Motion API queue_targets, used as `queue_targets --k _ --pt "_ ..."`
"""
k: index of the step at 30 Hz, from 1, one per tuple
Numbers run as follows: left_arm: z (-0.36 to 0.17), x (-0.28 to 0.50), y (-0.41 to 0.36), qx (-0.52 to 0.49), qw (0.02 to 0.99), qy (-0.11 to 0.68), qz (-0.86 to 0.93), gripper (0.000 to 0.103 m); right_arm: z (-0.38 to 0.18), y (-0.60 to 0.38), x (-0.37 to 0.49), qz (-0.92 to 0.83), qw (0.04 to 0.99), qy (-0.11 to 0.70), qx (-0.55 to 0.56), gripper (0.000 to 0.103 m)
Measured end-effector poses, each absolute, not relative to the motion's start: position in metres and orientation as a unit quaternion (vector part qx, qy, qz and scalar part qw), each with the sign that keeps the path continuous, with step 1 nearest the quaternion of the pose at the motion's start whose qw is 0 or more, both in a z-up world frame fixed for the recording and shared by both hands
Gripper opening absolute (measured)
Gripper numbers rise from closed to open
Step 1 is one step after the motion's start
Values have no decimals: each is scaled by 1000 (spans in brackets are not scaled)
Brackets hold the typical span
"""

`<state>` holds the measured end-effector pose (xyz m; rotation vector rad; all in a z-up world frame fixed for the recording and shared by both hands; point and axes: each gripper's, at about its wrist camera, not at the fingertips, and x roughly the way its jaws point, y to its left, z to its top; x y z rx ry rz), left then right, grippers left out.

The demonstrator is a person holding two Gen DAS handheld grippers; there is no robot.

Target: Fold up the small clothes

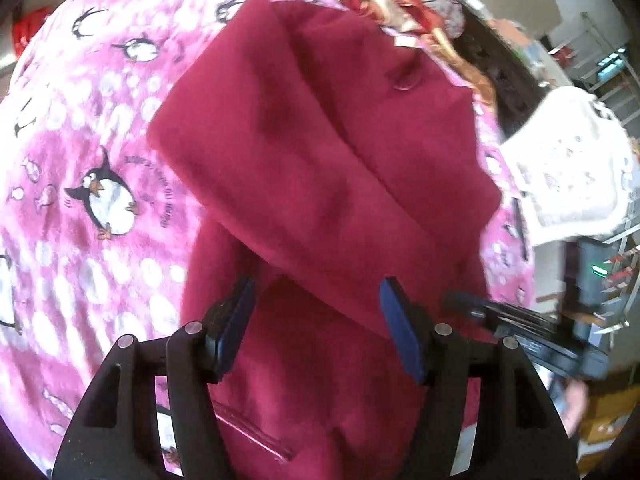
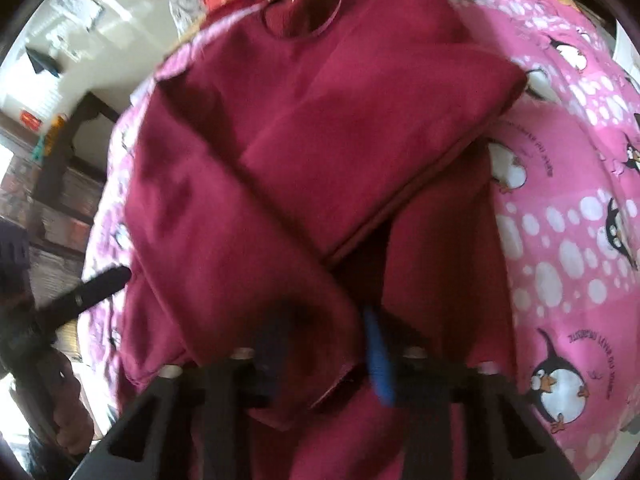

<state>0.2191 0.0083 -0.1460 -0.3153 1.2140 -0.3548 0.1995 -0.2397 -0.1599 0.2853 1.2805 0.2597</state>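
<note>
Maroon garment [image 1: 320,152] under spread left claw [image 1: 316,324], sleeve [image 2: 240,248] pinched by right claw [image 2: 320,344]

A pink penguin-print blanket [image 1: 80,152] fills the view from nine o'clock round to six; a white patterned cloth [image 1: 568,168] lies at three o'clock.

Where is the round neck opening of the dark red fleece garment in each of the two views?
Left wrist view: the round neck opening is upper right of centre.
Right wrist view: the opening is at the top, left of centre.
Shared landmark: the pink penguin-print blanket under the garment.
</note>
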Motion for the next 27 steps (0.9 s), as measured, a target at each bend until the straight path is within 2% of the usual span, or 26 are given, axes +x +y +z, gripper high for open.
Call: queue_targets --k 1,8,10,13,16,18,19,20,21,23,27 --pt "-142 220 9 -143 799 563 -155 65 -153 -240 197 120 786 593 128 6" --pt "-114 229 24 -166 818 531 -148 65 -64 -264 146 159 826 523 138 5" --pt "-117 241 26 -166 816 536 -140 65 -76 -270 142 146 823 529 146 5" --pt "-112 252 31 -167 816 538 -128 65 -130 -265 151 111 795 584 125 6" --pt "-100 266 42 -149 828 529 -112 65 -140 -280 153 103 766 606 190 9" --pt "-92 282 45 -137 833 525 -105 65 -120 -288 153 121 780 580 200 21" --pt "-90 294 45 -133 835 525 -102 65 -107 -291 154 126 792 563 198 57" --pt "-87 306 44 -128 835 526 -98 65 -91 -297 159 128 809 540 196 96" --pt "-84 322 42 -121 836 528 -90 65 -80 -302 166 132 823 517 197 103" --pt "-82 347 40 -114 834 533 -83 65 -63 -313 191 145 839 487 197 103" --pt "-83 403 31 -86 836 537 -70 65 -61 -331 266 132 847 479 190 102"
